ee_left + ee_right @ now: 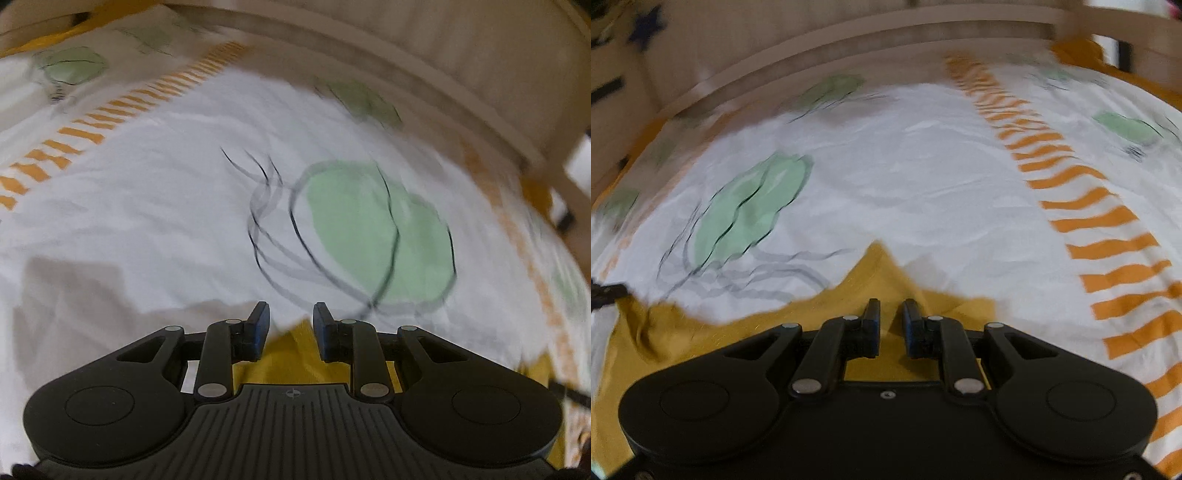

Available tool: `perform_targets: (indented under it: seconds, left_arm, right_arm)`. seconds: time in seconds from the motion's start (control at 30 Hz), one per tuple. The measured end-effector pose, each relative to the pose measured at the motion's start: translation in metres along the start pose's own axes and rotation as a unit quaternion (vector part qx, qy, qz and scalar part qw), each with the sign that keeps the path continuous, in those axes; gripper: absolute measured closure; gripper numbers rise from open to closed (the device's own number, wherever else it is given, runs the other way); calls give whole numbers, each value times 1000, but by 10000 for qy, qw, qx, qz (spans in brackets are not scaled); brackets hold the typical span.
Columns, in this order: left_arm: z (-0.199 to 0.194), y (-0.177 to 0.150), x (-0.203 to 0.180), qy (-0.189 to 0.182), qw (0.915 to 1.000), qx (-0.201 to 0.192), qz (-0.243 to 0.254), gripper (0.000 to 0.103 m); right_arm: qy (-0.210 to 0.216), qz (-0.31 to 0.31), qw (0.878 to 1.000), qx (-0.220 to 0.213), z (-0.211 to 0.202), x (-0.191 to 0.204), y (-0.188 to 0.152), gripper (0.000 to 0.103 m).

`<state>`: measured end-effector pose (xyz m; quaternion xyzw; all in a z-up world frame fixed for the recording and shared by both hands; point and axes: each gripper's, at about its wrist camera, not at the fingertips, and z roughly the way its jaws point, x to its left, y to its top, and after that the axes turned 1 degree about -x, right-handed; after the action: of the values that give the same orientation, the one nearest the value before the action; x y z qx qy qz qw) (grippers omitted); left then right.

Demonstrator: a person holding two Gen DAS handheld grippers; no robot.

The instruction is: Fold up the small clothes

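One mustard-yellow piece of soft cloth [886,273], lying low in the right wrist view, peaked at centre and spreading to the lower left, wrinkled, blurred at its edges; seen again in the left wrist view [291,350] as a small yellow patch at bottom centre. Right gripper [891,325], black with two blue-faced fingers, low at centre over that cloth, jaws narrowly apart with yellow fabric showing in the gap; whether the pads press on any fold cannot be told. Left gripper [291,325], same build, two fingers standing somewhat wider apart, nothing pinched between them, the yellow patch showing behind the gap. Underneath, one white bed cover [923,166] printed with pale green blobs outlined in black and one band of orange stripes, running down the right side in the right wrist view and along the upper left in the left wrist view. Four green blobs countable in the left wrist view, though blur makes the count rough. Beyond the cover, a pale wooden rail [424,85] curving across the top.
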<state>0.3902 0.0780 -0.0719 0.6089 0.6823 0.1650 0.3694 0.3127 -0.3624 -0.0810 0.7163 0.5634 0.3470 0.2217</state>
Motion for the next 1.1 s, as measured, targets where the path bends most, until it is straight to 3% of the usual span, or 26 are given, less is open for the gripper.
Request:
perform_targets:
  seconds: [0.17,0.27,0.53,0.67,0.7,0.73,0.77,0.8,0.93,1.03,1.1]
  left_arm:
    - [-24,-2,1,-33,9997,-153,160,78]
    - [-41,-22,0,-263,9991,-53,342,78]
    - [-66,-102,-3,-854,9926,528,688,78]
    - [-75,-129,-4,-924,9908,480,863,78]
    - [-76,-132,-4,-934,9903,469,920,78]
    - [-77,-134,-4,-942,9898,482,955,78]
    - [-77,-135,-3,-948,9898,477,954,78]
    - [-79,-136,-2,-963,9899,474,923,78]
    - [-77,-134,4,-1033,9904,514,755,78]
    - [-76,-135,2,-1016,9906,504,770,78]
    - [-76,-136,1,-1000,9904,501,810,78]
  right_arm:
    - [-68,49,9998,-172,-14,-16,-3,78]
    - [-20,-126,9995,-282,-22,-20,-6,56]
    - [345,-300,9985,-295,-10,-18,5,55]
    - [393,-218,9989,-92,10,-18,12,55]
    - [412,-207,9989,-31,14,-18,12,67]
    - [494,-204,9985,72,18,-17,12,91]
    - [632,-224,9976,164,20,-16,12,95]
    - [680,-235,9973,139,20,-15,13,95]
    - [83,284,9994,-190,15,-26,19,95]
    - [-157,404,9989,-181,18,-35,20,94]
    - [-185,349,9991,-179,17,-36,18,84]
